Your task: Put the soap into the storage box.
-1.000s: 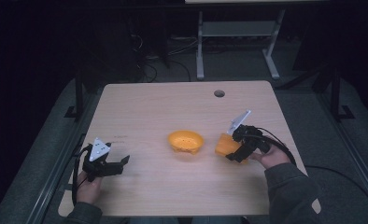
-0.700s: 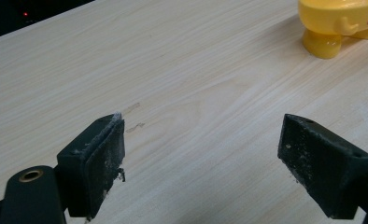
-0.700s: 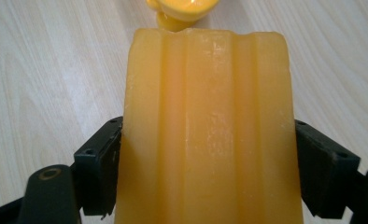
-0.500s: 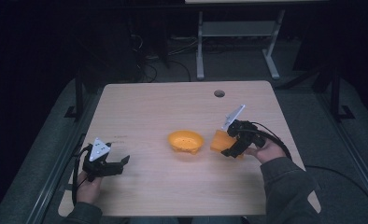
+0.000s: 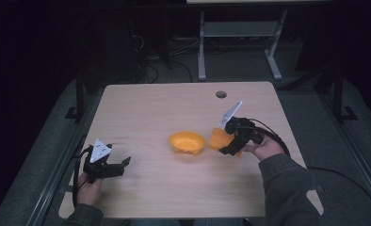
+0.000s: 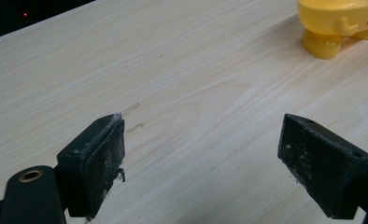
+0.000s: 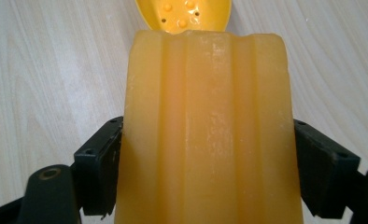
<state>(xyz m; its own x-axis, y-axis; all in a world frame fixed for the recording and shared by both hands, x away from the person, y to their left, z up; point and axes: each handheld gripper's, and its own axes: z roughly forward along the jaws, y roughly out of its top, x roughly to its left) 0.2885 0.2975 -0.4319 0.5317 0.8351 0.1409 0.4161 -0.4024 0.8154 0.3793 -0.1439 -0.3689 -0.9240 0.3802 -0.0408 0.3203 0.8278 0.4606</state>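
A yellow-orange footed bowl (image 5: 187,141) stands in the middle of the wooden table (image 5: 165,103). In the left gripper view the bowl (image 6: 341,23) is at the top right, and in the right gripper view its dimpled inside (image 7: 184,11) lies just beyond the block. My right gripper (image 5: 228,147) is shut on a ridged, translucent orange block (image 5: 218,139), held just right of the bowl. That block (image 7: 205,116) sits between the jaws of the right gripper (image 7: 205,172). My left gripper (image 5: 124,163) rests near the front left edge, and up close this left gripper (image 6: 205,158) is open with bare table between its jaws.
A round cable hole (image 5: 221,94) is in the table's far right part. Beyond the table a white metal stand (image 5: 240,42) sits on the dark floor. A black cable (image 5: 343,174) trails off the right edge.
The right gripper has carried the orange block a little to the left, closer to the bowl. The left gripper has stayed in place.
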